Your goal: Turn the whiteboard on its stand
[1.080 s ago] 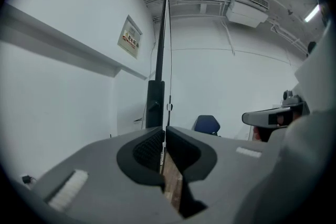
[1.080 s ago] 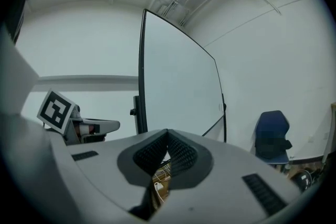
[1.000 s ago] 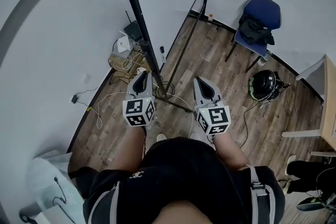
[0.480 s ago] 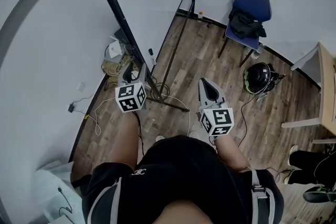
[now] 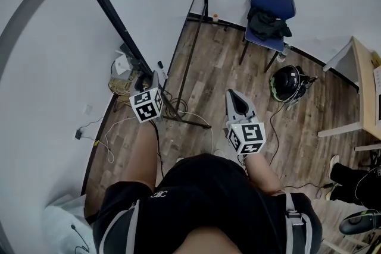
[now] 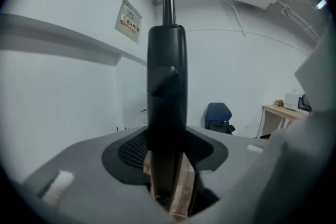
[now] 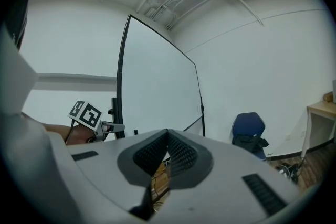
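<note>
The whiteboard [image 7: 157, 86] stands upright in a black frame in the right gripper view. In the head view its thick black side post [image 5: 107, 6] runs down to the stand's foot bars [image 5: 186, 122]. My left gripper [image 5: 156, 77] is at that post. In the left gripper view the post [image 6: 167, 86] stands upright between the jaws of the left gripper [image 6: 168, 131]. These jaws have just been opening and stand wide, and I see no pad pressing on the post. My right gripper [image 5: 234, 94] hangs apart to the right, shut on nothing, and its pads meet in the right gripper view [image 7: 167, 136].
A blue chair [image 5: 271, 6] with dark clothing on it stands at the far wall. A helmet [image 5: 286, 83] lies on the wooden floor. Cables and small devices [image 5: 125, 71] lie by the wall behind the post. A desk edge [image 5: 360, 86] is at the right.
My left gripper has moved left onto the post, and its jaws have gone from shut to wide open. The right gripper stays shut and has drifted slightly.
</note>
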The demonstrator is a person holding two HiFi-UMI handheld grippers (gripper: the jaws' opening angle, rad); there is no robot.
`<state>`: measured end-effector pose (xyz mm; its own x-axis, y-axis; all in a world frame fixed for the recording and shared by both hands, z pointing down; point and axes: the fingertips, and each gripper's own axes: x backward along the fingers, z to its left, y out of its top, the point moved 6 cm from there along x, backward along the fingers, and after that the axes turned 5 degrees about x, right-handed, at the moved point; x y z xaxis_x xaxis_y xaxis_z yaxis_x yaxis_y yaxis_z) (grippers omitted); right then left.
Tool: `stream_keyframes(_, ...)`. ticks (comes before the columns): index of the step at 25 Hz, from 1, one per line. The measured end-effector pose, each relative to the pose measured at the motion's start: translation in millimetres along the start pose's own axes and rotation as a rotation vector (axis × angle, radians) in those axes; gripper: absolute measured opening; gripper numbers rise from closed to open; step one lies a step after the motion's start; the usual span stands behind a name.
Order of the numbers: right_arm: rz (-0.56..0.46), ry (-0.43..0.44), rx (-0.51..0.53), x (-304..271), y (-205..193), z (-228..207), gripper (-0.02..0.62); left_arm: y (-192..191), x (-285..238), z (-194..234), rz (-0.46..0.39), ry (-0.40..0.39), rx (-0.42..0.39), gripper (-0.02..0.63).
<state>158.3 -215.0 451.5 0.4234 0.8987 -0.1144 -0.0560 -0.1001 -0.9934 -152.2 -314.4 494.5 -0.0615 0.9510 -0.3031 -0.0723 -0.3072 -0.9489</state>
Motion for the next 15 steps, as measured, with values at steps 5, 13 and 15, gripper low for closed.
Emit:
stream_keyframes(5, 0.019, -0.005, 0.0, 4, -6, -3, 0.005, -1, 3, -2, -0.03, 0.006, -0.006, 0.193)
stream_keyframes(13, 0.035, 0.029, -0.007, 1, -13, 5, 0.006, -4, 7, -3, -0.031, -0.019, -0.034, 0.195)
stream_keyframes(15, 0.038, 0.048, -0.008, -3, -13, 10, 0.005, -3, 8, -4, -0.029, -0.023, -0.038, 0.195)
